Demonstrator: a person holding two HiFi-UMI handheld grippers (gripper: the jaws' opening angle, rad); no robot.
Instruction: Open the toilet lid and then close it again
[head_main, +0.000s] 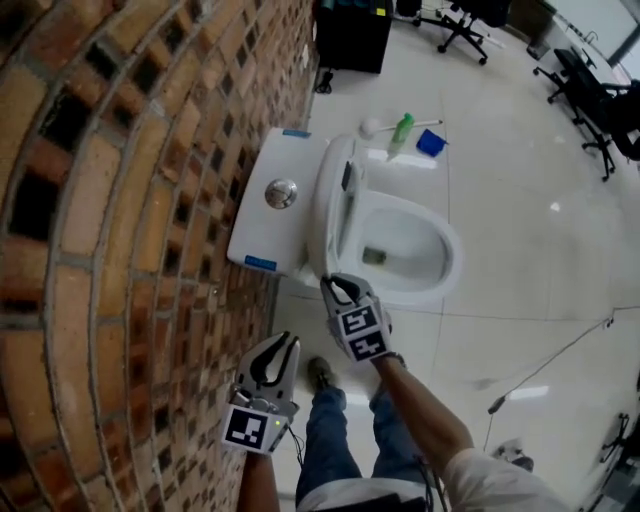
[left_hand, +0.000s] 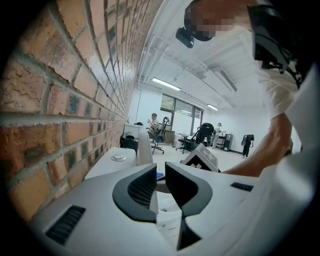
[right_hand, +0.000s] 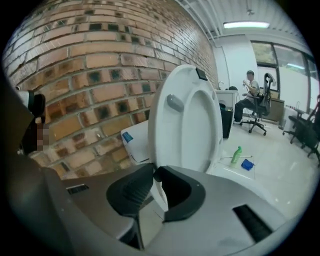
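Right gripper, jaws nearly together, sits by toilet lid standing upright, long axis vertical.

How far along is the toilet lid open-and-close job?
Done: opening. The white plastic toilet lid stands upright by the white cistern, leaving the bowl exposed. In hand: the right gripper sits at the lid's edge, jaws nearly together; a grip isn't clear. The left gripper is shut and empty beside the red brick wall. Left: lowering the lid onto the bowl.
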